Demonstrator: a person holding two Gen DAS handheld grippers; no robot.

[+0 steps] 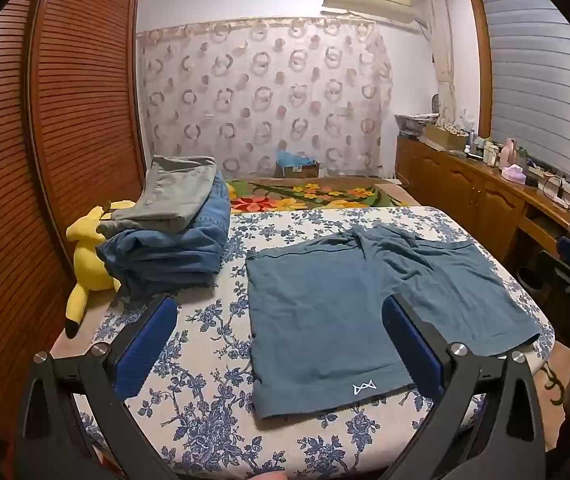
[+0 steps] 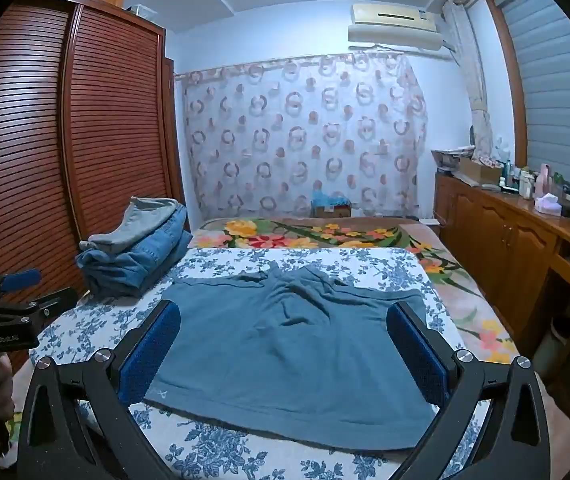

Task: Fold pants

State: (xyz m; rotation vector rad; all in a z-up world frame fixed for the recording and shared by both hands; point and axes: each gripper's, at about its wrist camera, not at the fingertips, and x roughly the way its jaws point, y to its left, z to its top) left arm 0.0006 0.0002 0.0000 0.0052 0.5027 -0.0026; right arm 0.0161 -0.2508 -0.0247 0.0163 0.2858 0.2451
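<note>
I have the pair of teal-blue knit shorts [image 1: 349,308] lying flat on the blue-and-white floral padded board [image 1: 205,320], spread open with both legs towards me and the waistband away from me, rumpled in the middle. A small white logo sits on the hem nearest my left side.

My left gripper [image 1: 281,328] stands wide, its blue pads well apart with nothing between them that they touch; it hangs above the near edge of the board, its right-hand pad over the shorts' left leg. My right gripper [image 2: 285,344] is just as wide and holds nothing; through its camera the shorts fill the gap between the fingers, with both pads above the cloth, though I cannot tell from this angle whether either pad grazes it.

To the left of the shorts, at the board's far-left corner, sits a stack of folded clothes [image 1: 173,232]: blue denim jeans beneath and a grey garment on top. A yellow plush toy [image 1: 89,256] lies beside that stack against the slatted brown wooden wardrobe [image 1: 65,100]. Behind the board I see a flower-patterned blanket [image 1: 309,194], then a pale curtain printed with rings [image 1: 265,92]. A wooden sideboard [image 1: 465,184] crowded with small bottles runs along the right wall.
</note>
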